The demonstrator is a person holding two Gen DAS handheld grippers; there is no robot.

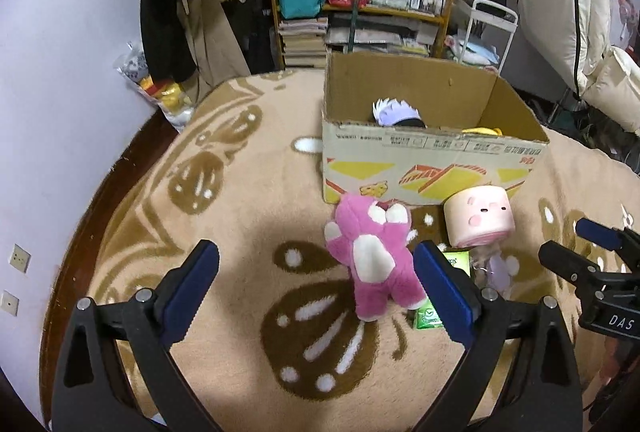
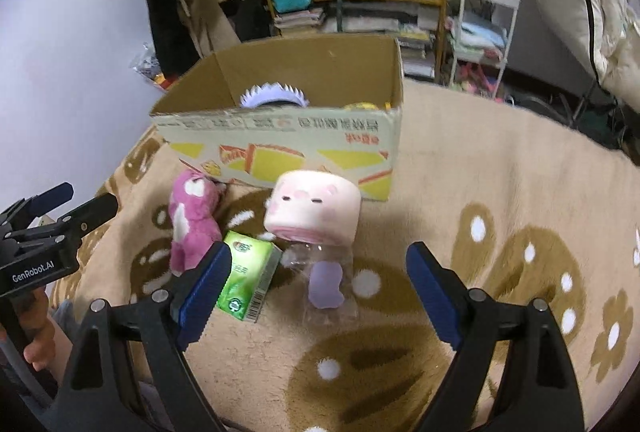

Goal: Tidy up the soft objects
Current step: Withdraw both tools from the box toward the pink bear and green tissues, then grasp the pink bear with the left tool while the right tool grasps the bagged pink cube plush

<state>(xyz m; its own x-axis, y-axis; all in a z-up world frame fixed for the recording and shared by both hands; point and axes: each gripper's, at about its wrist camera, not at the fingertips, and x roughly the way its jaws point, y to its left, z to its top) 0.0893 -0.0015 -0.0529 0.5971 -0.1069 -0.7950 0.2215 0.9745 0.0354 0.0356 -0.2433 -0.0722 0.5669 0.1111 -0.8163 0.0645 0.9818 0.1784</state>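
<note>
Open-topped brown cardboard box [image 1: 432,168] on beige patterned carpet [image 1: 248,216], holding white-spiked plush [image 1: 394,111] and something yellow [image 1: 482,131]. Pink plush bear [image 1: 374,258] lying outside, touching box front. Left gripper [image 1: 316,292], right gripper [image 2: 318,292]: both spread wide, empty.

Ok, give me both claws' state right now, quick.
Left claw: open, holding nothing, pink plush bear ahead of it.
Right claw: open, holding nothing.
</note>
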